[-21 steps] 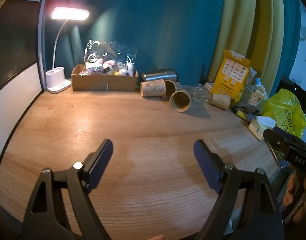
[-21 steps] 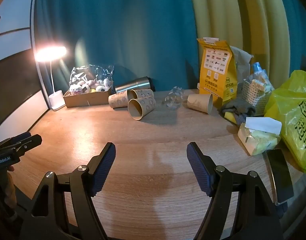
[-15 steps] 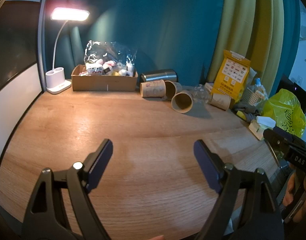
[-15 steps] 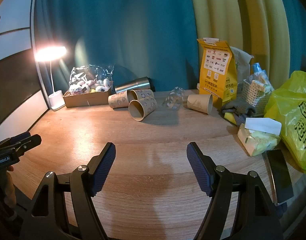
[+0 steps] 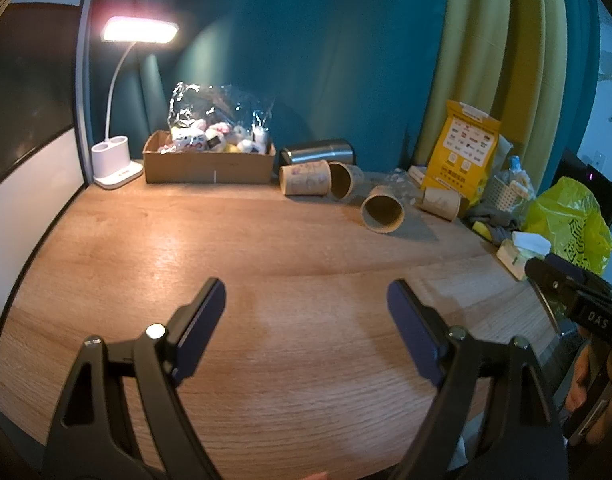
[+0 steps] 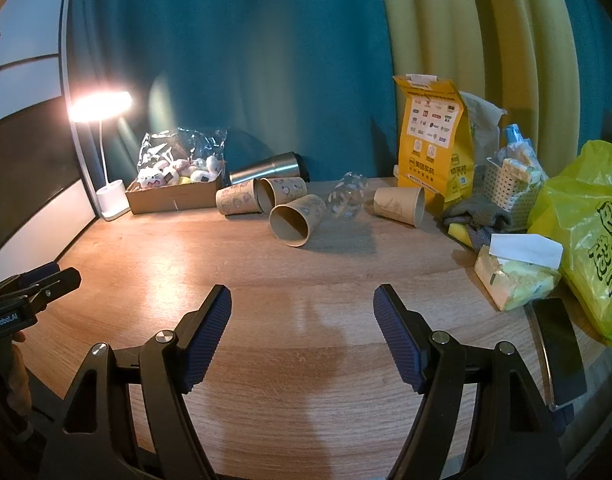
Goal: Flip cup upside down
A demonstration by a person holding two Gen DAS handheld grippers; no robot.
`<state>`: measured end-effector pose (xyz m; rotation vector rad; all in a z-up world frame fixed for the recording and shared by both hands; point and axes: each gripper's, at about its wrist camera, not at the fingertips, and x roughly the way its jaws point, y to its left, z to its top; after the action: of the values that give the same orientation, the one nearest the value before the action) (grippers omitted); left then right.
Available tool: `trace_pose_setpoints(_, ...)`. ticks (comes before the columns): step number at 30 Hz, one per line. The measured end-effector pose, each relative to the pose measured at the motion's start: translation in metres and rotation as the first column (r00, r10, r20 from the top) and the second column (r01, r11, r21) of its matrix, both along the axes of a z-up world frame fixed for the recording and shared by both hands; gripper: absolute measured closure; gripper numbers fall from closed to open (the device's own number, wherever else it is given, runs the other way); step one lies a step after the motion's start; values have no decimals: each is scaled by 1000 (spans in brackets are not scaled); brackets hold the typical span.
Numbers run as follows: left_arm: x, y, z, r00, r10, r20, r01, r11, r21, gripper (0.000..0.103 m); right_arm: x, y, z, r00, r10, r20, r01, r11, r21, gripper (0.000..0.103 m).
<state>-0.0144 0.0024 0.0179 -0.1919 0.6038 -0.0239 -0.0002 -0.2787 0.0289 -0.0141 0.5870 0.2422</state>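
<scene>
Nearest cup (image 6: 294,221): rolled slightly since earlier, lies on its side, well ahead of both grippers; left gripper (image 5: 306,304) and right gripper (image 6: 302,308) released, empty; approach pending.

Four paper cups (image 6: 291,222), perhaps.

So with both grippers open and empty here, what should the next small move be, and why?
Probably advance the right gripper toward the nearest paper cup, which lies on its side with its mouth facing the camera. Both the right gripper and the left gripper hang open over bare table, well short of the cups, and this cup lies almost straight ahead of the right one.
</scene>
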Motion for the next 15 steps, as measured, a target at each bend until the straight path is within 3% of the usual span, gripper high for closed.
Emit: trace_pose_setpoints(15,0,1,0,1000,-1,3,1,1000,3,19,-1,1,0,1000,-4,6,4,1000,-3,26)
